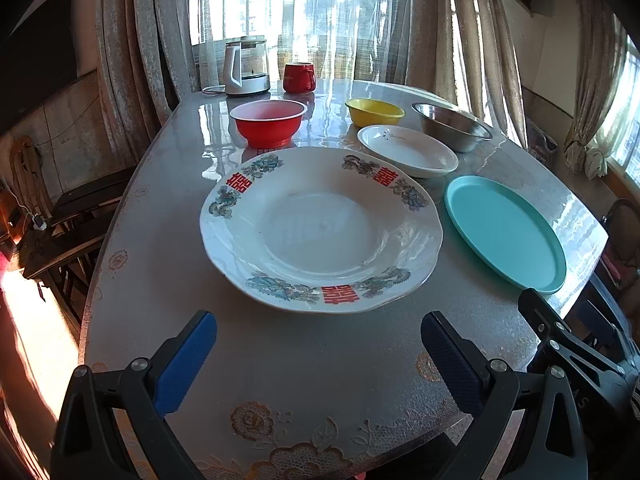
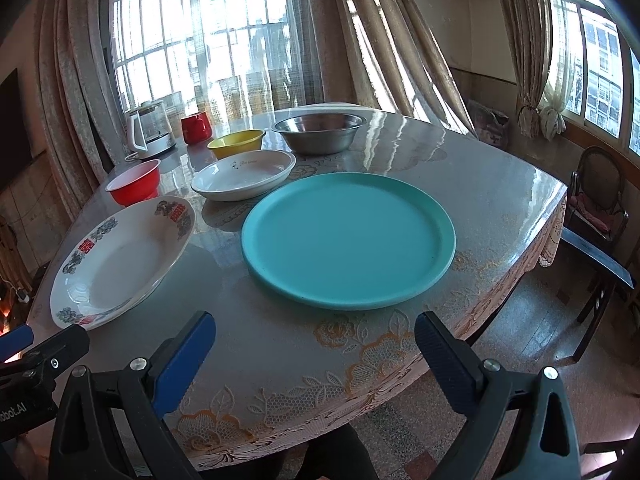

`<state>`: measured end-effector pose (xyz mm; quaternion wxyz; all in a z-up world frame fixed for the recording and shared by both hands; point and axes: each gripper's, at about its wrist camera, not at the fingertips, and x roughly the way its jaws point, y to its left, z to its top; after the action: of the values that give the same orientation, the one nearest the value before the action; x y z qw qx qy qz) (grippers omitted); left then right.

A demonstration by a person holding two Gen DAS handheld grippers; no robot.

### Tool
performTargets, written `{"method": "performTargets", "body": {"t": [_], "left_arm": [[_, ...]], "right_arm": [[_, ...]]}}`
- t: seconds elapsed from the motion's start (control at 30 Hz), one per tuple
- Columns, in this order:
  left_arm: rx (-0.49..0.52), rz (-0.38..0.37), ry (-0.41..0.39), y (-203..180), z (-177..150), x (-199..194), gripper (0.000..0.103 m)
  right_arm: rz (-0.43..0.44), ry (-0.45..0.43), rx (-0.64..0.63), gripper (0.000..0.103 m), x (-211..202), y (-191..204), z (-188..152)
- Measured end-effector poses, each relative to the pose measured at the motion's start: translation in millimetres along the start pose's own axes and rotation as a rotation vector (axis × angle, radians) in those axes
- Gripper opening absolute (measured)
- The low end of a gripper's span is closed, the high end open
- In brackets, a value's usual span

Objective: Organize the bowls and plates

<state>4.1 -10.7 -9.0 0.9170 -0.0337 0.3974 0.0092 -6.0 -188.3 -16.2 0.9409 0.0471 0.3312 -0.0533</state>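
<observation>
A large white patterned plate (image 1: 320, 232) lies straight ahead of my left gripper (image 1: 318, 344), which is open and empty just short of its near rim. A teal plate (image 2: 348, 240) lies in front of my right gripper (image 2: 314, 340), also open and empty. Behind them sit a small white oval dish (image 1: 408, 150), a red bowl (image 1: 268, 122), a yellow bowl (image 1: 374, 112) and a steel bowl (image 1: 452, 126). The patterned plate (image 2: 120, 256) shows at the left of the right wrist view; the teal plate (image 1: 504, 232) at the right of the left wrist view.
A glass kettle (image 1: 246, 66) and a red mug (image 1: 299, 77) stand at the table's far edge by the curtained window. The table (image 1: 280, 360) has a lace cloth under a glossy cover. A chair (image 2: 600, 200) stands on the right, dark benches (image 1: 76, 208) on the left.
</observation>
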Motion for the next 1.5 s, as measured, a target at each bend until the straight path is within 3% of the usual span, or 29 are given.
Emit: {"method": "performTargets", "body": {"t": [1.3, 1.5], "left_arm": [[-0.010, -0.006, 0.020, 1.6, -3.2, 1.8, 0.103], [-0.012, -0.055, 0.015, -0.3, -2.8, 0.0, 0.103]], "right_arm": [[-0.001, 0.024, 0.001, 0.101, 5.0, -1.6, -1.9], [-0.001, 0.023, -0.005, 0.101, 5.2, -0.3, -1.7]]}}
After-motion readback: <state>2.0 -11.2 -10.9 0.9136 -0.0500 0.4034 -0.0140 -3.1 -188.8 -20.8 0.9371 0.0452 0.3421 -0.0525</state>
